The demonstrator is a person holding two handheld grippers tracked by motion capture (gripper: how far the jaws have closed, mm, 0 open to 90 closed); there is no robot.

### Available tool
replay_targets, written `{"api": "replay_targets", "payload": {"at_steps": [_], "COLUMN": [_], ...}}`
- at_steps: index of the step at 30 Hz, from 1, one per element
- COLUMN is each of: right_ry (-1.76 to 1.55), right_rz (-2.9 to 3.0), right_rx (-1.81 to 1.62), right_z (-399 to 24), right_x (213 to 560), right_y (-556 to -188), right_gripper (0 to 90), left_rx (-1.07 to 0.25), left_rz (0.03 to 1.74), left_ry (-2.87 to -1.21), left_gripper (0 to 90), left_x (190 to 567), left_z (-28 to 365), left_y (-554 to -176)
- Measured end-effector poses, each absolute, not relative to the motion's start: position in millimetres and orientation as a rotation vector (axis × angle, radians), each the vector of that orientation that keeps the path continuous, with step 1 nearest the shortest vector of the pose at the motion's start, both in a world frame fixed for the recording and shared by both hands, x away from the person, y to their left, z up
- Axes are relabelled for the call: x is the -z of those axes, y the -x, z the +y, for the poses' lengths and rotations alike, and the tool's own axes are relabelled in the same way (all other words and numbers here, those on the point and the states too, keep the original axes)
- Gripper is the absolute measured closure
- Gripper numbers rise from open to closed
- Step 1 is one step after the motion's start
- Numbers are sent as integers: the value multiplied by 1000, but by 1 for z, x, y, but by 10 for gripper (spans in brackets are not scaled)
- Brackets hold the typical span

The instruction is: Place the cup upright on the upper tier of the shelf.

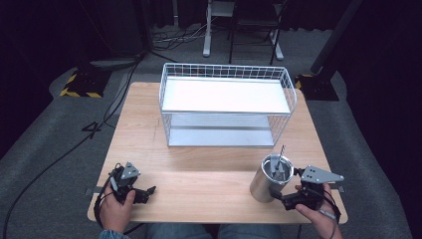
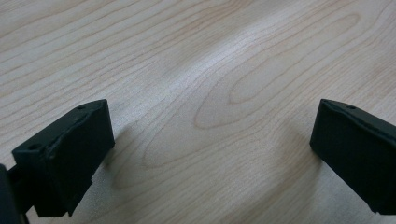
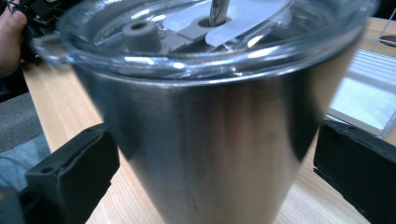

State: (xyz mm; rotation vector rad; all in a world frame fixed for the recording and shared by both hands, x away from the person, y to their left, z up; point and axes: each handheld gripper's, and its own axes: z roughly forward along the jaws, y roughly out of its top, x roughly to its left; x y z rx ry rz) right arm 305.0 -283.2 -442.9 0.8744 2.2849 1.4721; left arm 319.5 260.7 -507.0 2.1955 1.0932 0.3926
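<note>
A steel tumbler point(image 1: 267, 183) with a clear lid and a straw point(image 1: 279, 155) stands upright near the table's front right corner. My right gripper point(image 1: 281, 199) is open, and its jaws straddle the tumbler's lower body from the right. In the right gripper view the tumbler point(image 3: 210, 140) sits between the two black jaws, each with a small gap to the steel wall. My left gripper point(image 1: 145, 192) rests open low over the front left of the wooden table point(image 1: 199, 174). Between its jaws in the left gripper view point(image 2: 210, 140) lies bare wood.
A white wire basket rack point(image 1: 226, 65) with a white upper shelf and a lower shelf stands at the back middle of the table. Dark floor with cables and chair legs lies beyond the far edge. The person's other hand point(image 3: 9, 42) shows far off.
</note>
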Motion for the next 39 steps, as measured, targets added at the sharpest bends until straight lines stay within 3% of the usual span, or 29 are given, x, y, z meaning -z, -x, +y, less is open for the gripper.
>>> {"api": "replay_targets", "payload": {"at_steps": [17, 39], "right_ry": [-849, -788], "right_rz": [2246, 2250], "right_rx": [-1507, -1446], "right_z": [-270, -264], "right_x": [455, 432], "right_y": [-313, -311], "right_gripper": [18, 36], "left_rx": [-392, -393], "left_rz": [1093, 1094], "left_ry": [-2195, -2195], "left_gripper": [1, 1], "left_x": [507, 507], "left_z": [261, 261], "left_y": [-319, -319]}}
